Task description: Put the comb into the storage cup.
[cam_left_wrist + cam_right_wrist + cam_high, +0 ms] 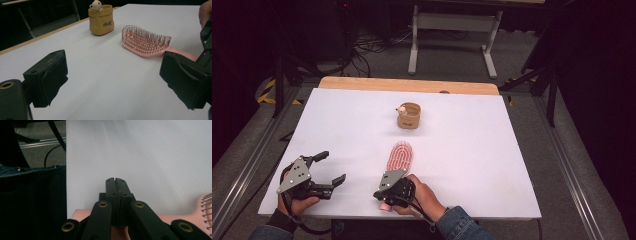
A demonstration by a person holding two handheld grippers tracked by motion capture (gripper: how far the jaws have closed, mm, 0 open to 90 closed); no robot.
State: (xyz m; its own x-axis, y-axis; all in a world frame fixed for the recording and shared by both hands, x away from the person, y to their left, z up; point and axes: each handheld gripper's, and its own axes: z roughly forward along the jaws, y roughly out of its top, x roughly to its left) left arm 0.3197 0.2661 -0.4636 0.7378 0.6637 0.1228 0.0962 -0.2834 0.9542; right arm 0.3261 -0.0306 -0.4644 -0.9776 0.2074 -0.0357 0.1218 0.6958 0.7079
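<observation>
A pink hairbrush (400, 155) lies bristles-up on the white table (492, 150), its handle pointing at the near edge. My right gripper (381, 195) sits over the handle end with its jaws pressed together. In the right gripper view, the pink handle (175, 218) crosses underneath the shut gripper (116, 180) rather than between its jaws. My left gripper (333, 166) stands wide open to the left of the brush, near the front edge, holding nothing. The left gripper view shows the open gripper (113, 75) facing the brush (145, 41) and a tan pouch-shaped holder (101, 21).
The tan holder (408, 116), with a small white figure on its rim, stands beyond the brush at the table's middle back. A wooden strip (409, 85) borders the far edge. The near table edge (66, 170) is close to my right gripper.
</observation>
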